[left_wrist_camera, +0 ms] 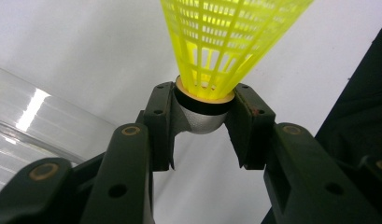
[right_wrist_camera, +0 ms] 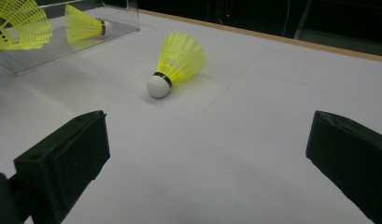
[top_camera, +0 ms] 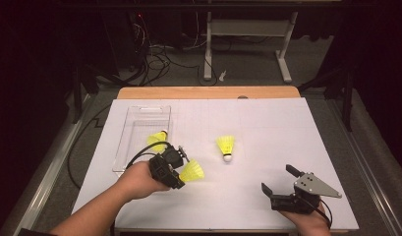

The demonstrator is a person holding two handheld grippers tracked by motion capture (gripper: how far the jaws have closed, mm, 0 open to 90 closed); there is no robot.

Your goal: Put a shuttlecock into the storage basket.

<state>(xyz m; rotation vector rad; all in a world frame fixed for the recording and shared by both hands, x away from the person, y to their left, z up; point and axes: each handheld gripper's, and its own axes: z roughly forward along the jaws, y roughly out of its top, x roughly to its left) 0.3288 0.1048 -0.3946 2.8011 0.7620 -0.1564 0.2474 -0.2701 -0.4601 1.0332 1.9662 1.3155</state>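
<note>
Held shuttlecock [left_wrist_camera: 205,93]: yellow plastic mesh skirt, white rounded cork with black band, cork clamped between black jaws, skirt pointing away, just beside the clear tray. Second yellow shuttlecock [top_camera: 226,147] lay on its side mid-table, cork toward the person.

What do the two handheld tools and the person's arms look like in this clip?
Both tools are matte black with two blocky jaws showing round screw holes. The left tool trails a looping black cable. The right tool carries a grey three-cornered plate with small holes on top, and a thin black cable at the wrist. Both forearms are bare, with no sleeves or gloves visible.
</note>
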